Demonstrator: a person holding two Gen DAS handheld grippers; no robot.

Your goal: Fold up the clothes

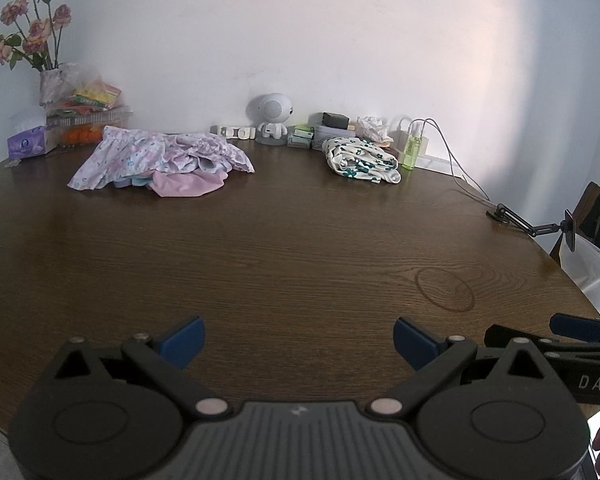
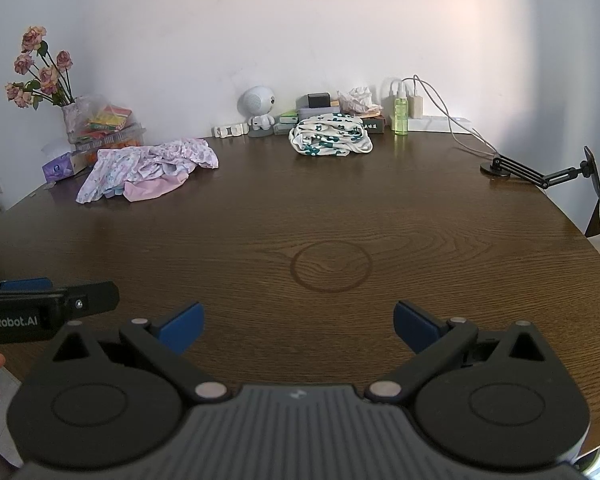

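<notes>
Two clothes heaps, pink pile and green-flowered bundle, on one table.

Both tongs hover side by side, level, close to the person — left tongs and right tongs each spread wide, blue fingertips gripping nothing.

- The left wrist view looks forward from behind the left gripper, low over the near edge of the desk, facing the white wall.
- The right wrist view sits behind the right gripper, just to the right, facing the same way.
- Both share the desk, the pink clothes pile, the green-flowered cloth and the ring mark.
- Each view catches the other gripper at its edge.
</notes>
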